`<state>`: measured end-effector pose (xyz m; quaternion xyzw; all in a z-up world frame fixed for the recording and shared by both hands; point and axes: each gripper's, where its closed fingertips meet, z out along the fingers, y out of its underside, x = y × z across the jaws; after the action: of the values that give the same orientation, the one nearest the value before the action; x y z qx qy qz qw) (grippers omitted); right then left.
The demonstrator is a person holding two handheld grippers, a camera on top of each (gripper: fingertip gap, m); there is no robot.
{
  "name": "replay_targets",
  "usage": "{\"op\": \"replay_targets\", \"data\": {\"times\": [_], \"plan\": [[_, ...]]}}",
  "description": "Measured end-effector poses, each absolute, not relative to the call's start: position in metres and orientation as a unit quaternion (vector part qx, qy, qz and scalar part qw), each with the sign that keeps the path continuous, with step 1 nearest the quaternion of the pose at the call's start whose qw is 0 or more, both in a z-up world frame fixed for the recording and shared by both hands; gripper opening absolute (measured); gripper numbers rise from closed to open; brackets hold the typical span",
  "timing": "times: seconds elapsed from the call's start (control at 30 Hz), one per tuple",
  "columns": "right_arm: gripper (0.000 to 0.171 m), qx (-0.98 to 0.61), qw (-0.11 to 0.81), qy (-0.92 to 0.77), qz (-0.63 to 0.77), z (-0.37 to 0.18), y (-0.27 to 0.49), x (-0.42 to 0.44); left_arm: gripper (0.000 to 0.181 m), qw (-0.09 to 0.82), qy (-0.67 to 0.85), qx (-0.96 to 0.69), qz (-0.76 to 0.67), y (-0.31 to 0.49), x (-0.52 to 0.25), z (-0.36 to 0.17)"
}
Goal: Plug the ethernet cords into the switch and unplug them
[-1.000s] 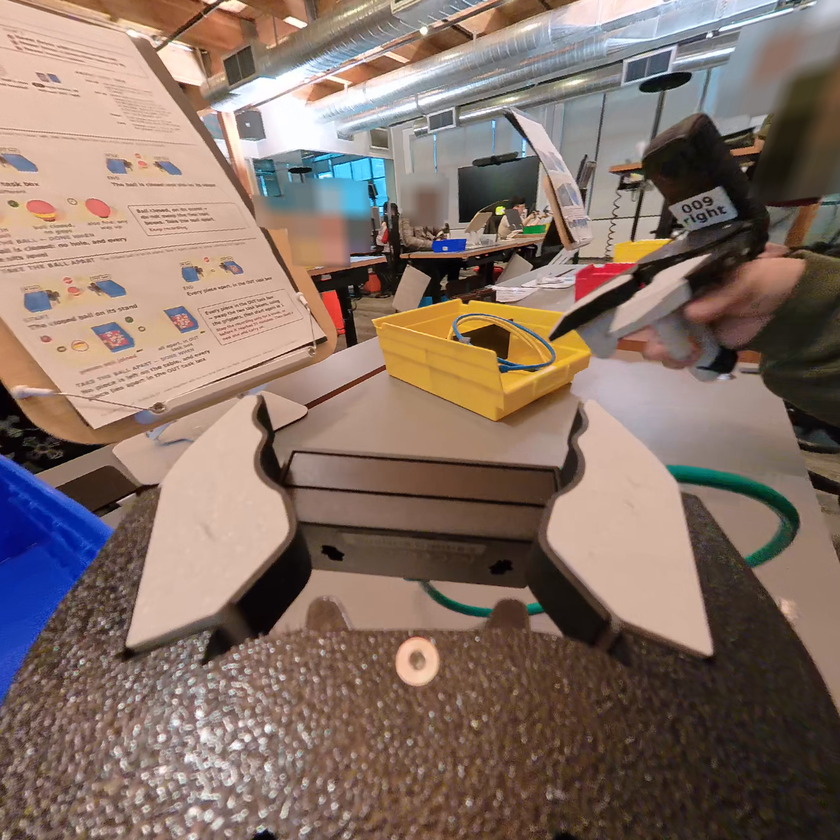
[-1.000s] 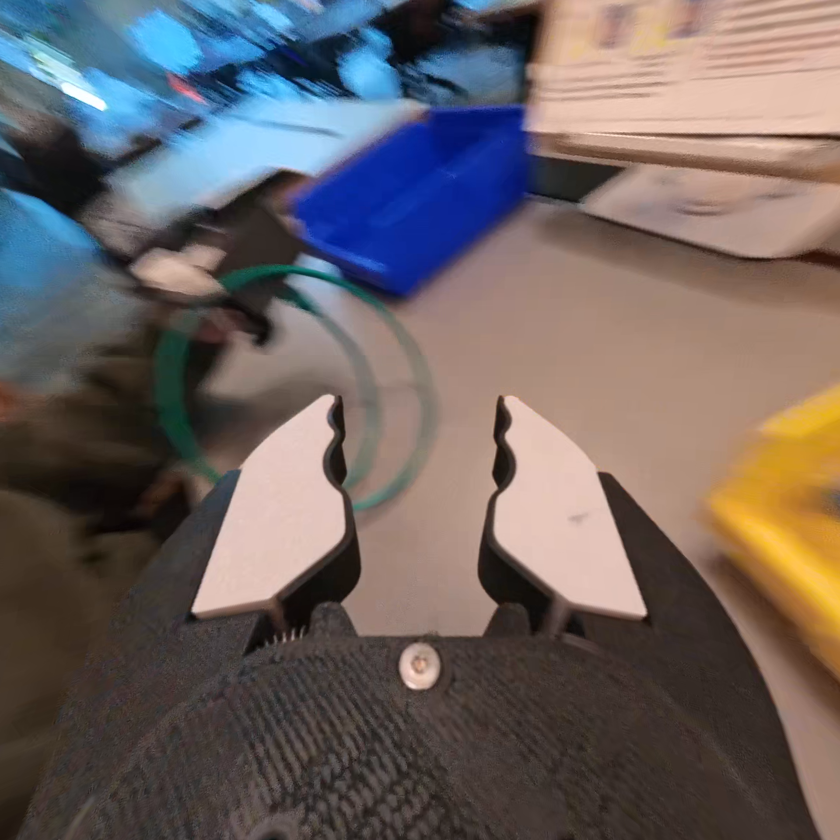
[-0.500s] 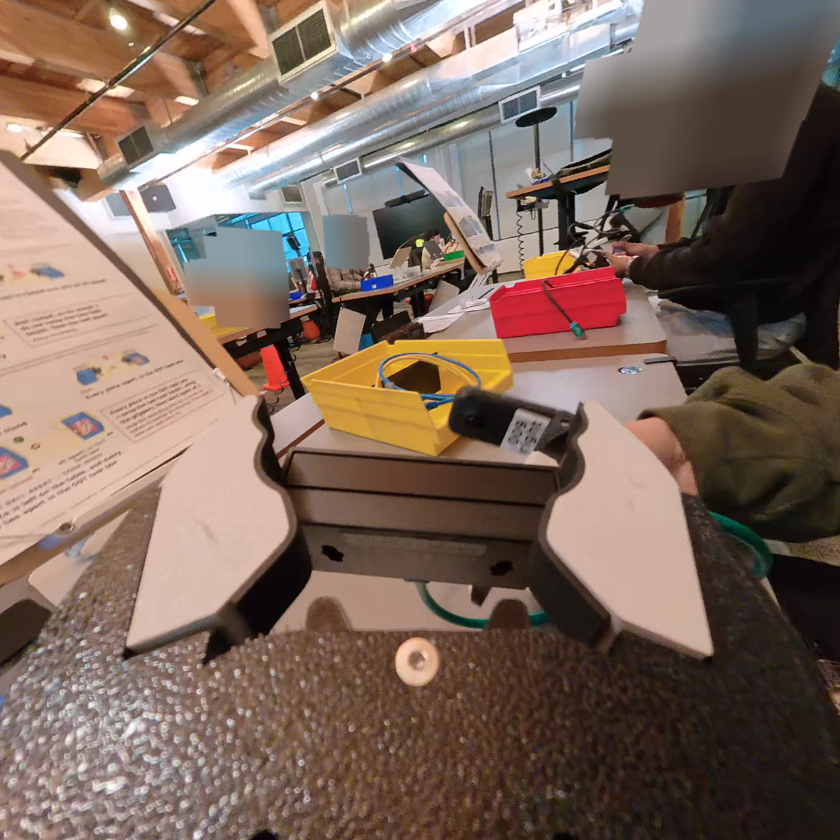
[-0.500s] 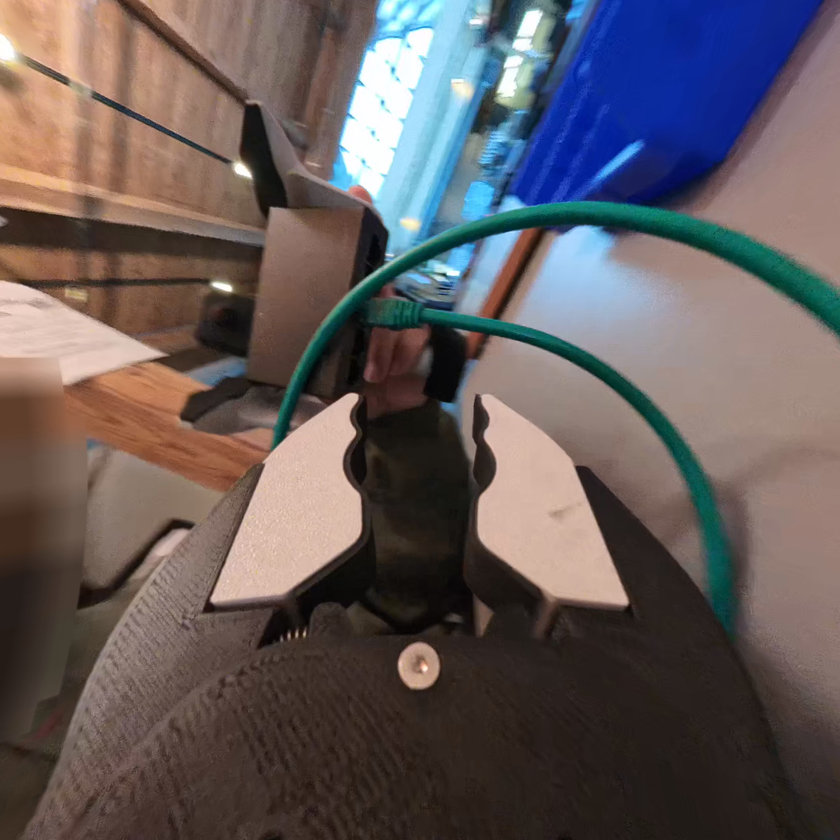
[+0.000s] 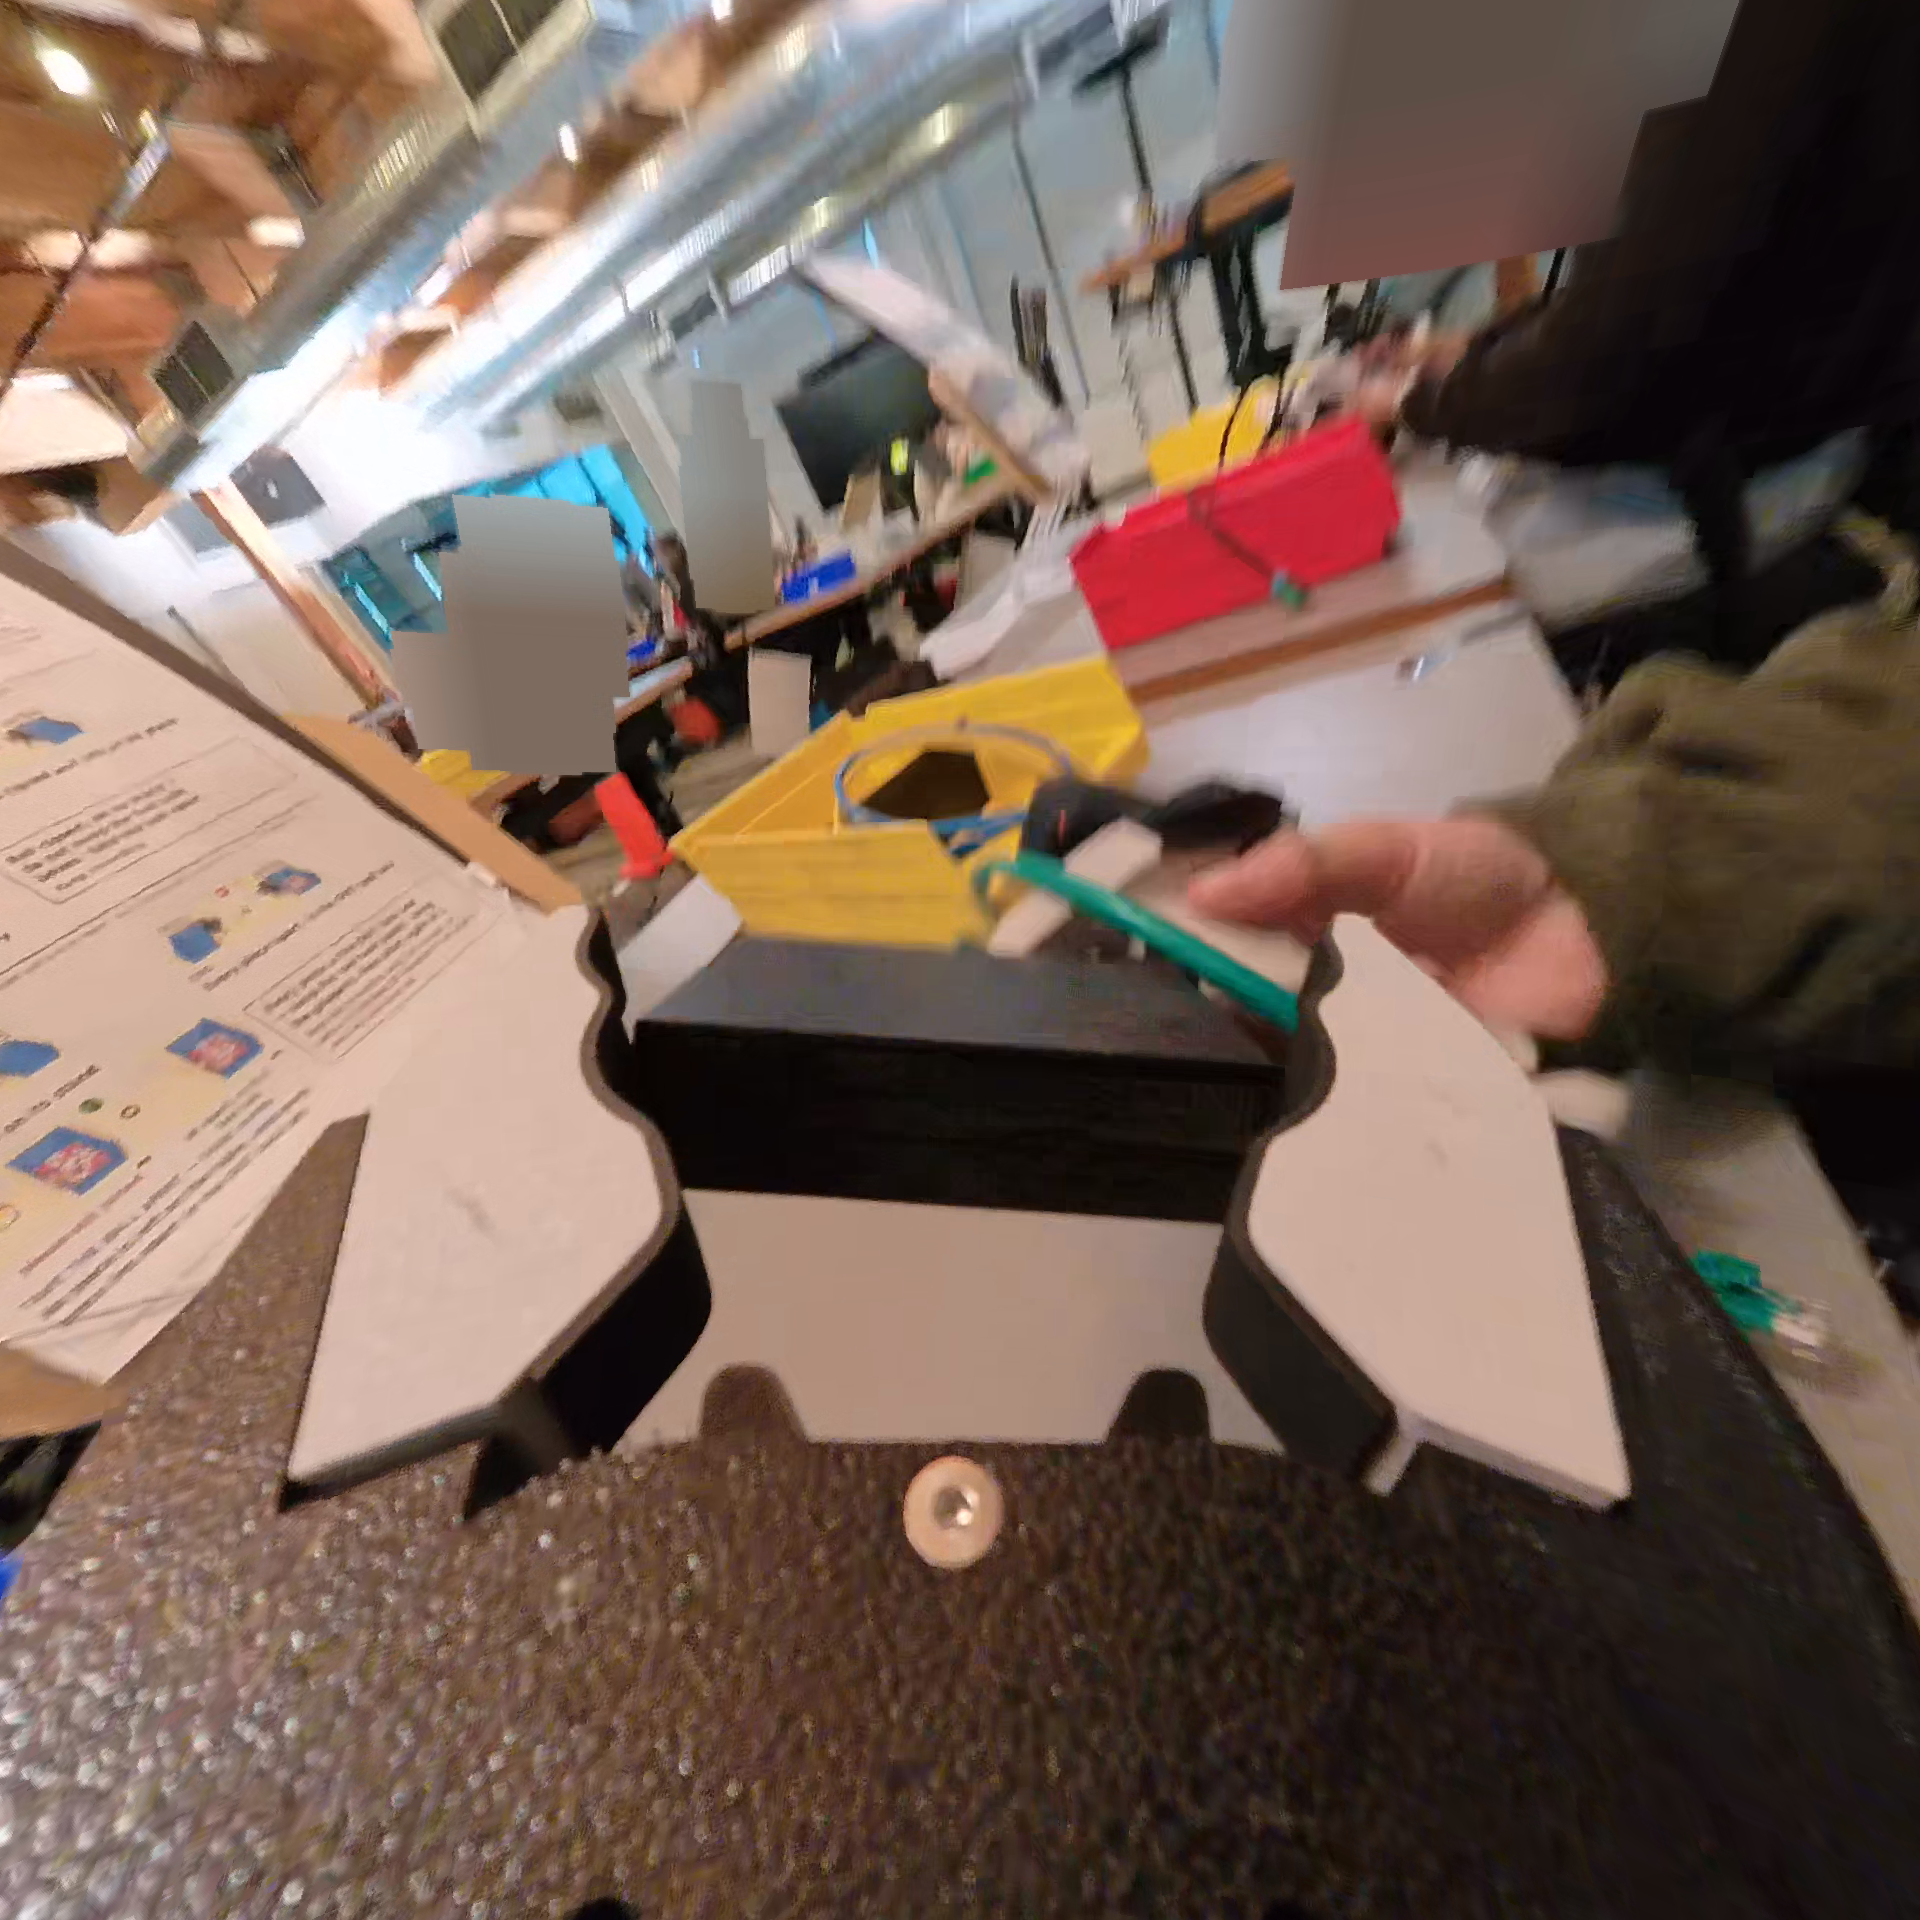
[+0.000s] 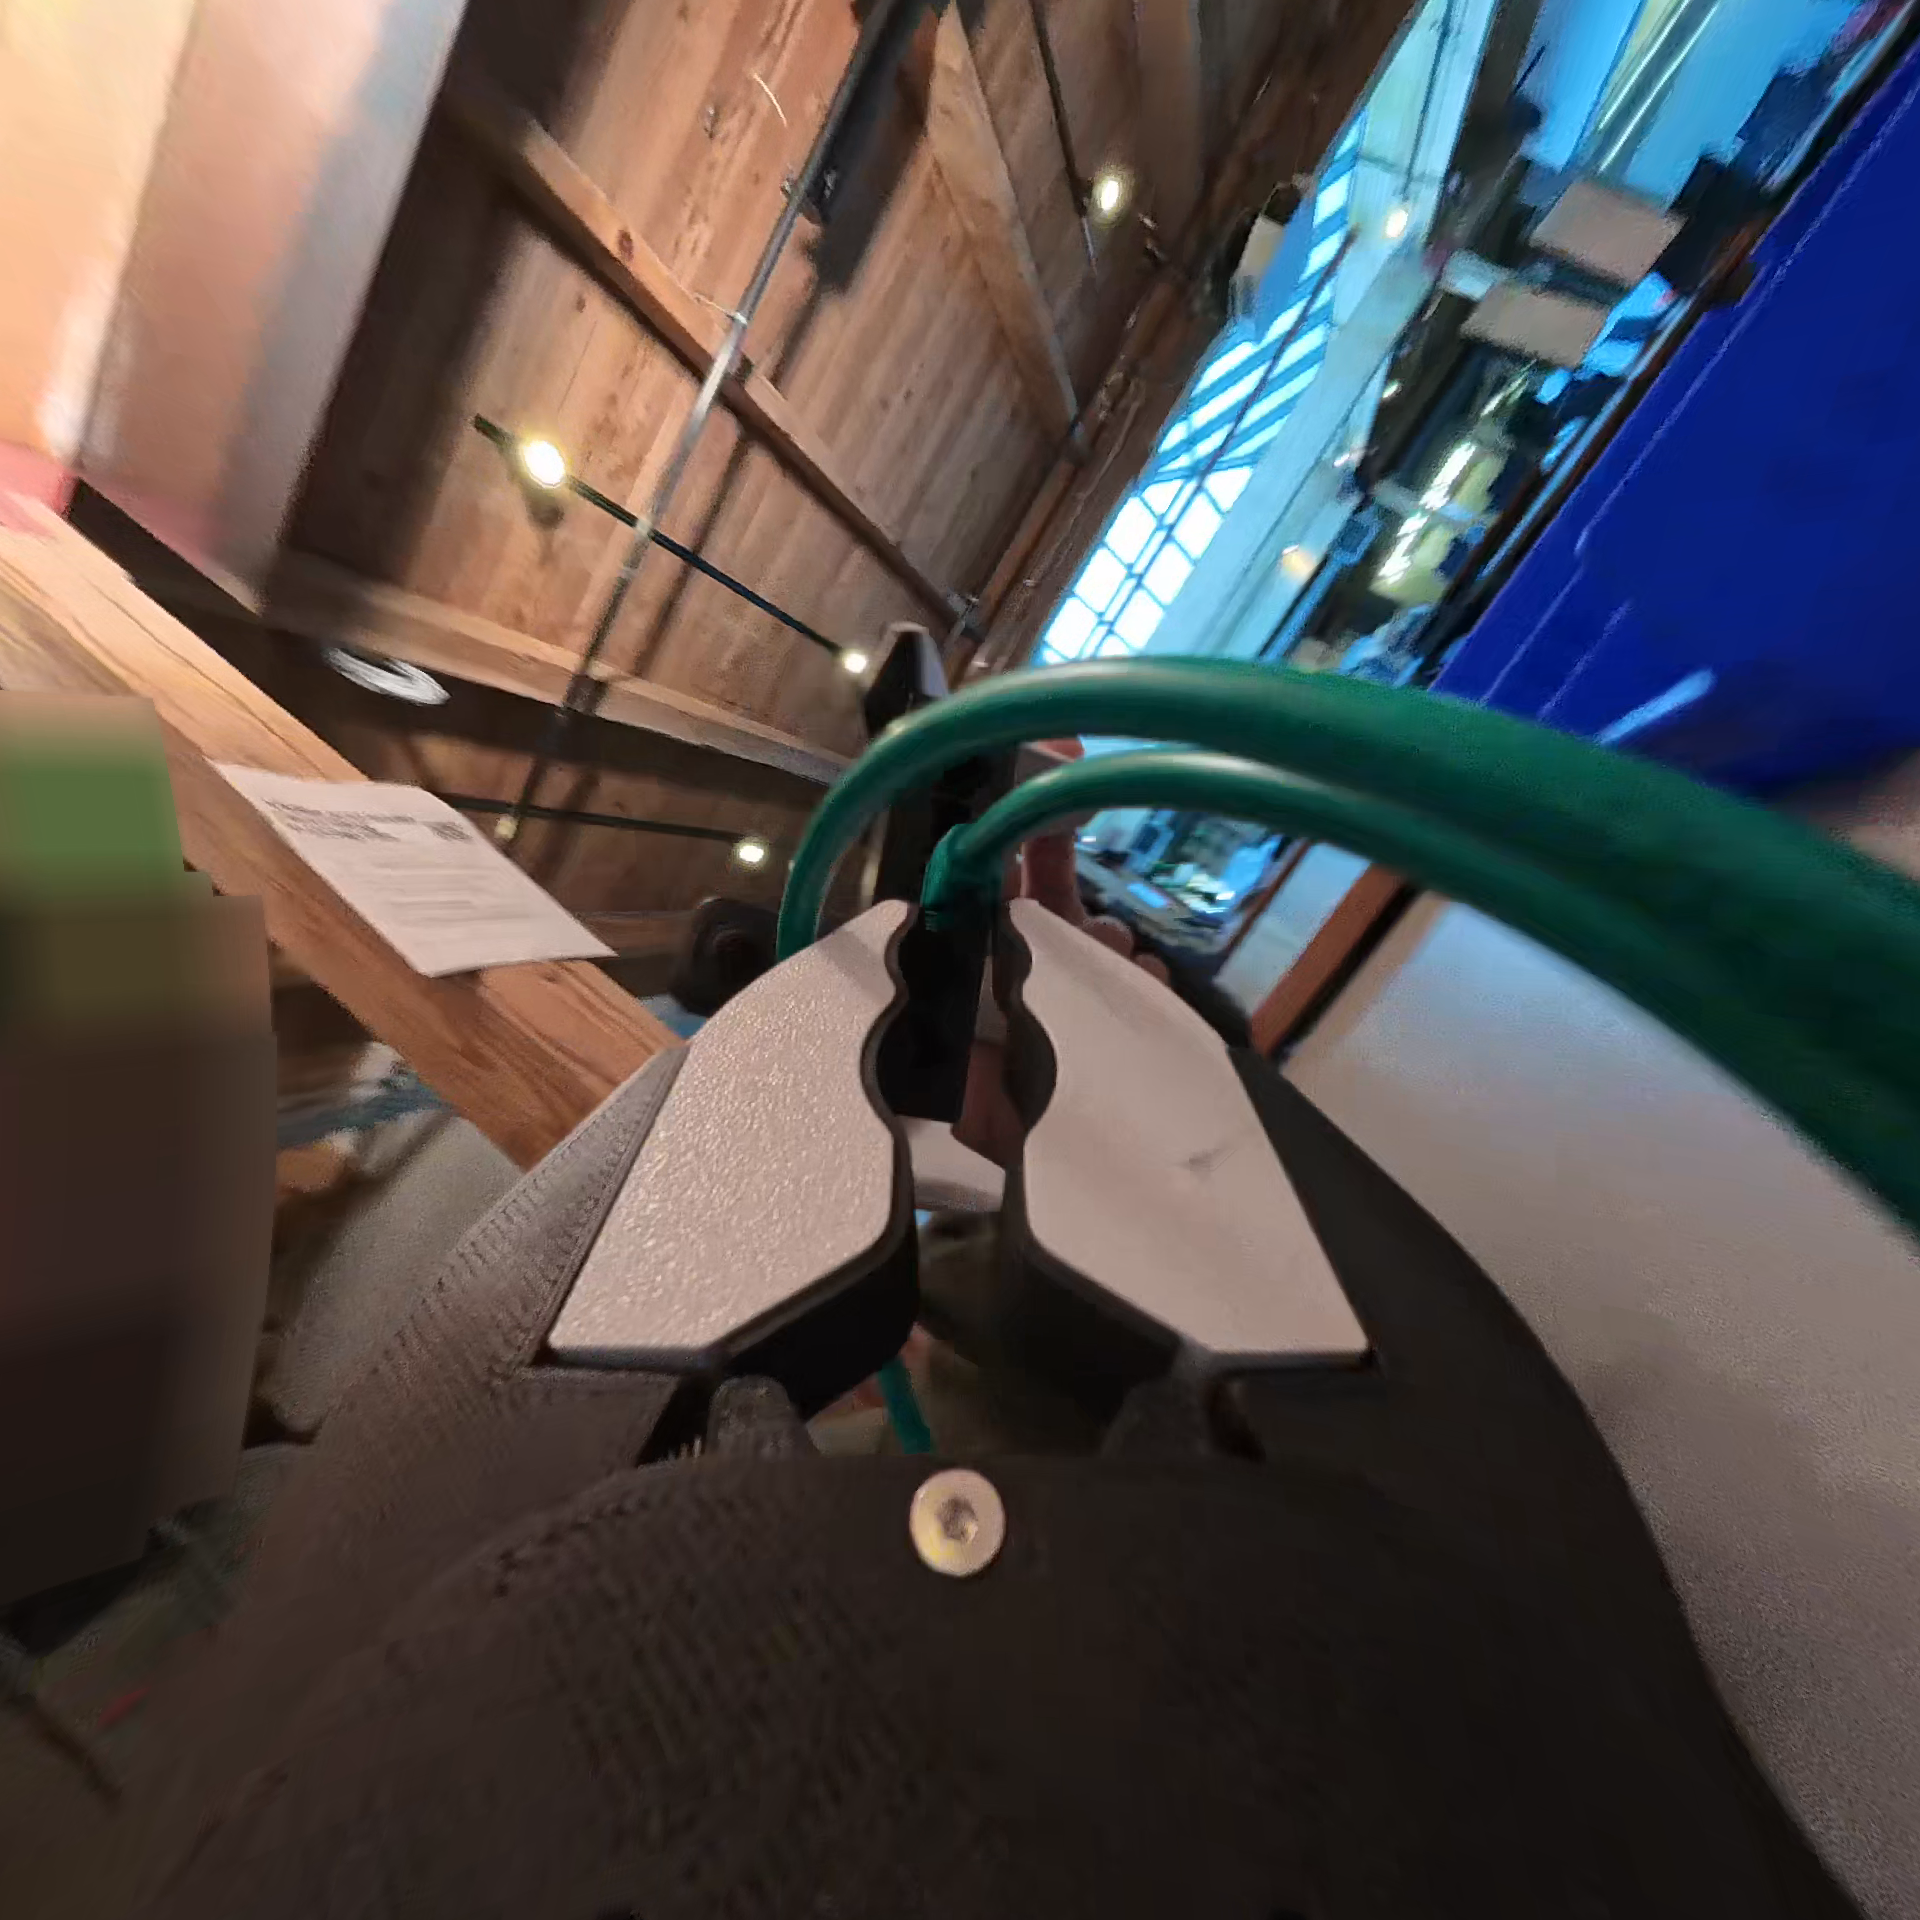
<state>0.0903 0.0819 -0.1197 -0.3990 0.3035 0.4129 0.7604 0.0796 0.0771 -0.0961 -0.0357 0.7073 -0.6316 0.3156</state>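
Left gripper [image 5: 951,1049], lower centre of the left wrist view: jaws spread wide and clamped on either end of the black ethernet switch [image 5: 951,1070], which sits crosswise between the fingers with its long axis running left to right. Right gripper [image 5: 1081,883], upper right of centre in that view, held in a person's hand [image 5: 1455,914]: it lies just beyond the switch's far right corner, with the green ethernet cord [image 5: 1153,930] passing by its fingers. In the right wrist view the right gripper [image 6: 961,930] shows its jaws nearly together, only a narrow gap between the tips; the cord's green plug [image 6: 961,883] sits at that gap against a dark body, probably the switch. Whether the fingers actually pinch the plug cannot be told. The cord loops off toward the upper right. Judgement: the plug's seating or withdrawal is the right gripper's job, along the plug's own axis, square to the switch's long side. A yellow bin [image 5: 914,831] stands behind.
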Motion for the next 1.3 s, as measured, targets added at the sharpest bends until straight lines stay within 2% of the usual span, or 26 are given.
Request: {"op": "replay_targets", "data": {"times": [0.17, 0.67, 0.93, 1.0, 1.03, 1.1, 1.3], "plan": [[0.015, -0.482, 0.758, 0.293, 0.327, -0.112, 0.072, 0.093, 0.121, 0.354, 0.724, -0.021, -0.591, 0.076, 0.087, -0.11], [0.012, -0.489, 0.747, 0.302, 0.334, -0.115, 0.067, 0.093, 0.12, 0.355, 0.72, -0.001, -0.596, 0.075, 0.089, -0.122], [0.014, -0.493, 0.747, 0.314, 0.315, -0.113, 0.066, 0.096, 0.11, 0.378, 0.762, 0.008, -0.525, 0.077, 0.094, -0.142], [0.011, -0.482, 0.748, 0.327, 0.317, -0.112, 0.065, 0.098, 0.11, 0.41, 0.762, 0.009, -0.501, 0.078, 0.101, -0.145], [0.003, -0.477, 0.751, 0.331, 0.315, -0.113, 0.065, 0.099, 0.109, 0.427, 0.761, 0.008, -0.488, 0.079, 0.105, -0.146], [0.002, -0.455, 0.756, 0.33, 0.335, -0.109, 0.063, 0.098, 0.109, 0.458, 0.767, 0.003, -0.451, 0.081, 0.114, -0.151], [0.0, -0.519, 0.735, 0.334, 0.279, -0.131, 0.067, 0.1, 0.107, 0.445, 0.749, -0.013, -0.49, 0.072, 0.114, -0.146]]}}
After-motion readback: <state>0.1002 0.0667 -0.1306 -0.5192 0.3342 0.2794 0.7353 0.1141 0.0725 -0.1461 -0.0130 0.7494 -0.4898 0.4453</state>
